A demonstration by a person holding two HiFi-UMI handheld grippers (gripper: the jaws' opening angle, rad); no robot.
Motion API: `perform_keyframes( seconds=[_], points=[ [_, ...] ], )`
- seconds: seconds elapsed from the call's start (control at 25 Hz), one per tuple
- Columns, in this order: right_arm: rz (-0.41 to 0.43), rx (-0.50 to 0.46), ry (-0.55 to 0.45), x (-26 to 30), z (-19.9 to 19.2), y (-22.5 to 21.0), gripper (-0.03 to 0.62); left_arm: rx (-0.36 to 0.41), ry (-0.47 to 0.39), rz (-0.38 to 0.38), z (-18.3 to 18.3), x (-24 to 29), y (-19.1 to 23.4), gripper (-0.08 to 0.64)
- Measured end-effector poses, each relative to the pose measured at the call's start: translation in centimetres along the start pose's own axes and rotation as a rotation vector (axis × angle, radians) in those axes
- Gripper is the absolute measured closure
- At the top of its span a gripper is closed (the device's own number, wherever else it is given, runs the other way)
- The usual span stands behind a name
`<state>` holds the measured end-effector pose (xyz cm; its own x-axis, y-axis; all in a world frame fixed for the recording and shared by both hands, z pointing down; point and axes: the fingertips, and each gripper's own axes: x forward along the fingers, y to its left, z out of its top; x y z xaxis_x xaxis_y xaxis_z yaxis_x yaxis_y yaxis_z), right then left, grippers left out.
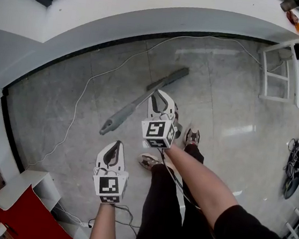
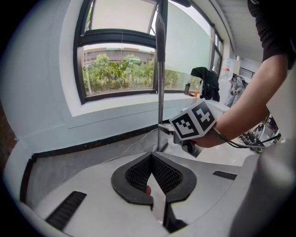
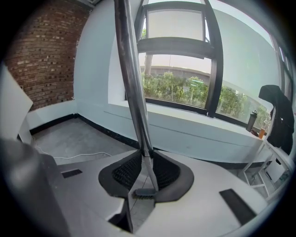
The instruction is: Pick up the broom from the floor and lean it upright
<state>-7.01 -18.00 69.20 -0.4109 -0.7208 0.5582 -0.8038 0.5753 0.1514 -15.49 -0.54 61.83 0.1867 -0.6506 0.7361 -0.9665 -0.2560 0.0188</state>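
From the head view, looking down past the person's arms, the right gripper (image 1: 160, 97) was closed on the broom (image 1: 135, 106). The handle ran up and out to that gripper's left, toward the camera. The broom head (image 1: 170, 79) sat just beyond the gripper's tips, low toward the grey floor (image 1: 234, 132). The left gripper (image 1: 116, 145) hung back, nearer the person's body, apart from the handle and carrying nothing. A white cable (image 1: 82, 97) trailed over the floor farther to its left.

In the left gripper view, the left gripper (image 2: 151, 159) had its jaws pressed together with nothing between the pads. Straight ahead of it the broom (image 2: 160, 92) stood close to vertical in front of the window (image 2: 120, 69). The right gripper (image 2: 167, 131) was clamped low on the handle.

In the right gripper view, the right gripper (image 3: 144, 159) had its pads squeezed on the handle. The broom (image 3: 132, 78) rose from between them and tipped a little to its left. Below the jaws the broom head (image 3: 144, 191) showed small, apparently down at the floor. A brick wall (image 3: 46, 55) stood off to the left, and the window (image 3: 180, 88) and its white sill wall were ahead.

As I read it, the pick-up was done and the broom was raised nearly upright, but only the grip held it there. It did not appear to rest on any wall. What remained was to tip it against a wall and let go.
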Motion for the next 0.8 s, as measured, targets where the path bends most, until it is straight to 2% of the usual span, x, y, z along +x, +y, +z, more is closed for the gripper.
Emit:
perform_keyframes(
  seconds=[0.44,0.8],
  points=[
    [0.021,-0.1,0.015,0.04,-0.2,0.2,0.522,-0.008,0.002,-0.008,-0.07,0.44,-0.16,0.554],
    [0.049,-0.149,0.029,-0.24,-0.62,0.52,0.489,-0.012,0.002,-0.01,-0.02,0.63,-0.22,0.554]
  ],
)
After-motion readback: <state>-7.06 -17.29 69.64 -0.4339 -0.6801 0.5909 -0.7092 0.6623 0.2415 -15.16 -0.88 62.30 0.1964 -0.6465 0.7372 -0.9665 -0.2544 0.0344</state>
